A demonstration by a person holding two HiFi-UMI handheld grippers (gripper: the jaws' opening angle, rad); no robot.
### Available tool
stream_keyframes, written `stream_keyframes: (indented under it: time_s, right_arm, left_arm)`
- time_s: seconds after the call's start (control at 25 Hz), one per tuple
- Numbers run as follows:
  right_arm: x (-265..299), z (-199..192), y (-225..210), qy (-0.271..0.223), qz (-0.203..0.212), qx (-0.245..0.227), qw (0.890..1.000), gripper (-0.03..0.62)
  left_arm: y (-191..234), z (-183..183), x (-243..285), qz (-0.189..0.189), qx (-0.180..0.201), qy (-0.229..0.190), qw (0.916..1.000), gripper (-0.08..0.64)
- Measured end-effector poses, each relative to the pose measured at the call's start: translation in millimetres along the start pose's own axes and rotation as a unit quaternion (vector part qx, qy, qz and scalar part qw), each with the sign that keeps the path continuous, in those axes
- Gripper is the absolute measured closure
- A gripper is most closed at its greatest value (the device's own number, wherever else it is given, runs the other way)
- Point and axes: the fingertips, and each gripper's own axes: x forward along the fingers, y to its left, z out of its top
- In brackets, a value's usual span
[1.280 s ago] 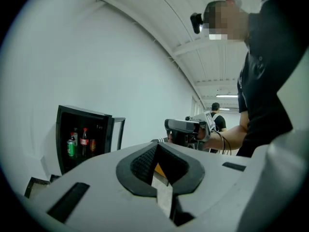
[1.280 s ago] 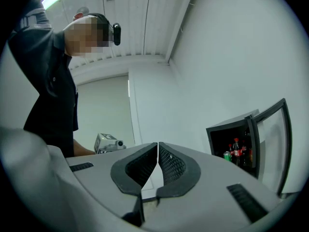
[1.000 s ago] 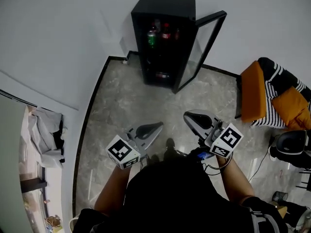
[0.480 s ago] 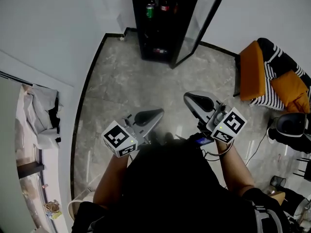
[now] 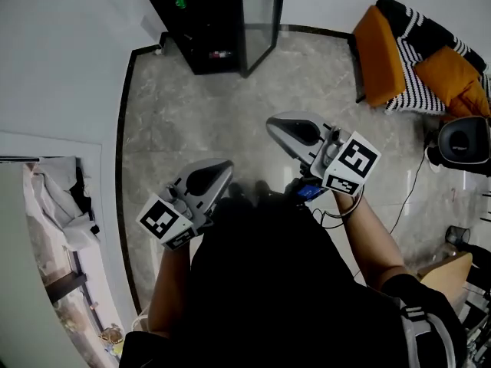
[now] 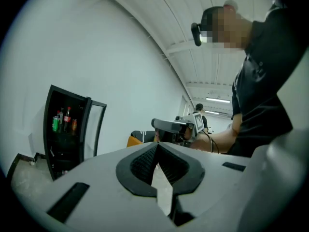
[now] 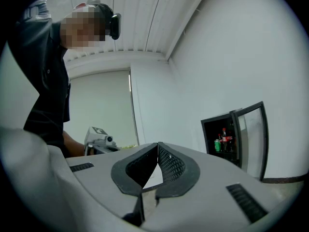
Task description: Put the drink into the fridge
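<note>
Sliding toward the top-left edge of the head view, the fridge is now partly cut off, where half a second ago it was standing near the top centre. Both claws are pointing less squarely at it than before.

The left claw is hanging over the bare floor with its pads pressed together and nothing between them. Well ahead of it and a little to its left, the fridge is standing with its glass door swung open. The only drinks in sight are sitting on its upper shelf: a green can and, just beside it, a red-labelled bottle. No drink is showing outside the fridge, so where the one to be fetched is waiting cannot be told.

The right claw is likewise fully closed and carrying nothing. Off to its right, well apart, an orange chair is standing by the wall.

A full can or bottle will probably be handling as a fairly heavy, stiff, smooth and round thing, perhaps slick if chilled. The likely best hold is across the middle of the body, pads on opposite sides, keeping it upright. A can's thin wall is apt to dent under a hard squeeze, so a firm but moderate grip seems wise.
</note>
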Motion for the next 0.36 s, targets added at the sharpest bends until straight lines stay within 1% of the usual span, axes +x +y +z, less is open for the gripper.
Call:
stream_keyframes:
  time_s: [0.08,0.16,0.24,0.36]
  right_arm:
    - [-19,0,-9,-0.013,-0.033,0.005,0.999,0.569]
    - [-32,0,-19,-0.019,-0.052,0.014,0.998,0.569]
    - [-36,4,-15,-0.024,-0.038,0.011,0.999,0.569]
    - [-36,8,3,-0.020,-0.005,-0.015,1.000,0.569]
  left_arm:
    - [-6,-16,8,-0.003,-0.007,0.025,0.9997,0.549]
    - [-7,-20,13,0.002,-0.027,0.023,0.9994,0.549]
    - [-11,-16,12,-0.003,-0.041,0.003,0.9992,0.549]
    - [-19,-14,8,-0.015,-0.047,-0.015,0.9987,0.549]
